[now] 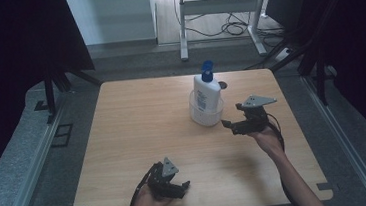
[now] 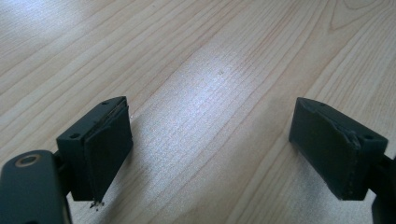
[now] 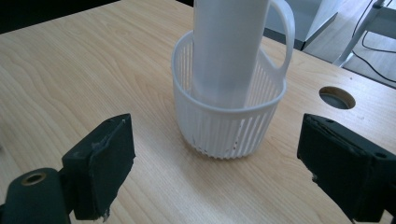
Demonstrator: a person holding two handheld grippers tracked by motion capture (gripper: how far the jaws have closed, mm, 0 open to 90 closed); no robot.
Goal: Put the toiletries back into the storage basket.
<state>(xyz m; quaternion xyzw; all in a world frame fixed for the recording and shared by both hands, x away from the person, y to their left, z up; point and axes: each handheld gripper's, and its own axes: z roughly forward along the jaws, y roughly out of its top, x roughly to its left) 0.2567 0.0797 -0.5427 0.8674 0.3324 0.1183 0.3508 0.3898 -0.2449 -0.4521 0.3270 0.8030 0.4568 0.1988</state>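
The right gripper point(image 3: 215, 163) has its jaws wide apart and empty, near the white basket point(image 3: 224, 126) with the lotion bottle point(image 3: 229, 51), toward the bench's far edge. The slatted basket seems light and bendable; the smooth bottle's body gives a firmer hold. The left gripper point(image 2: 210, 154) is also wide and empty.

The bottle point(image 1: 206, 95) bears a label with blue print, perhaps several lines, too small and blurred in the high view to read. No other writing shows.
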